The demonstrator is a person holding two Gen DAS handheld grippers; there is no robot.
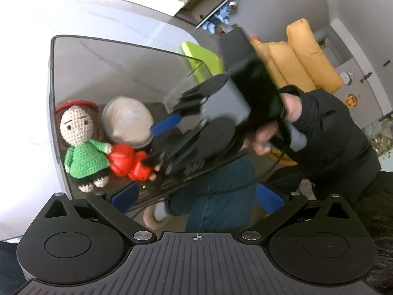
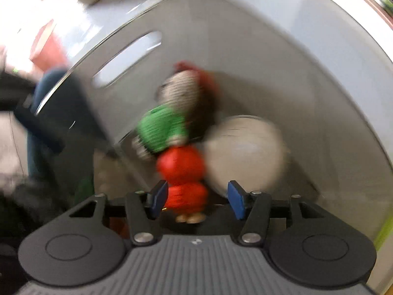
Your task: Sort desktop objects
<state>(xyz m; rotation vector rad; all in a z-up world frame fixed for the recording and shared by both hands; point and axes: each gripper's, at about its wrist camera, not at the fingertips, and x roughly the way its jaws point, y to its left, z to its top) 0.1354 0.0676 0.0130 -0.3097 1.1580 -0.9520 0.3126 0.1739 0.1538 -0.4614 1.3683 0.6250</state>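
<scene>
While no brand, label or writing is legible in either view, the layout is clear. Right gripper [image 2: 197, 198] jaws are spread wide; the red toy figure [image 2: 183, 179] sits between them, near the left pad, contact not resolvable through blur. It holds nothing that I can confirm. The toy lies in a clear plastic bin [image 1: 52, 78], touching the crochet doll [image 1: 82, 140] in green and just beside a pale egg-shaped object [image 1: 129, 121]. Left gripper [image 1: 196, 198] is wide open and empty, well back from the bin. Left wrist view alone shows the right gripper from outside, the hand [image 1: 277, 125] gripping it, yellow cushion [image 1: 302, 54]. Right view is motion-blurred.
</scene>
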